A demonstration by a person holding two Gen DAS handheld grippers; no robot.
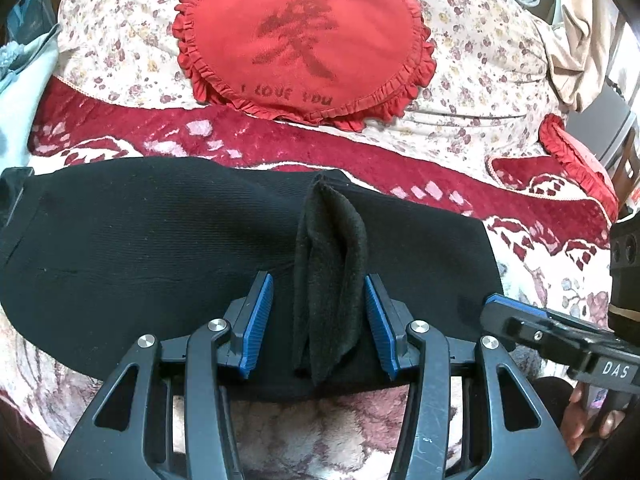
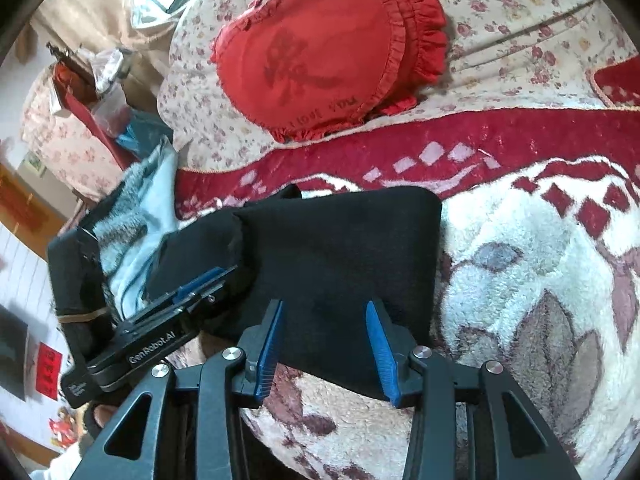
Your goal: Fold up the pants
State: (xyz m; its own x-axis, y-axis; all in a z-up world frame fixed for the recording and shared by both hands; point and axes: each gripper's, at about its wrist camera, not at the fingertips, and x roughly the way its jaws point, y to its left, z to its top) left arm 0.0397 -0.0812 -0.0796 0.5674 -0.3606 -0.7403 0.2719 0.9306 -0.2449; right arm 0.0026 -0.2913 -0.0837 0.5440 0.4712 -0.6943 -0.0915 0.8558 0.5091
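On the bed, over a red-and-cream patterned blanket (image 1: 256, 140), the black pants (image 1: 140, 240) lie folded into a flat bundle. The left hand-held gripper (image 1: 319, 322) stands released over the near edge, its blue pads either side of a raised fuzzy fold of the cloth without pressing it. The right hand-held gripper (image 2: 325, 350) is likewise released, jaws apart above the bundle's near corner. A red heart-shaped cushion (image 1: 304, 40) rests farther back on a floral quilt (image 1: 480, 48).
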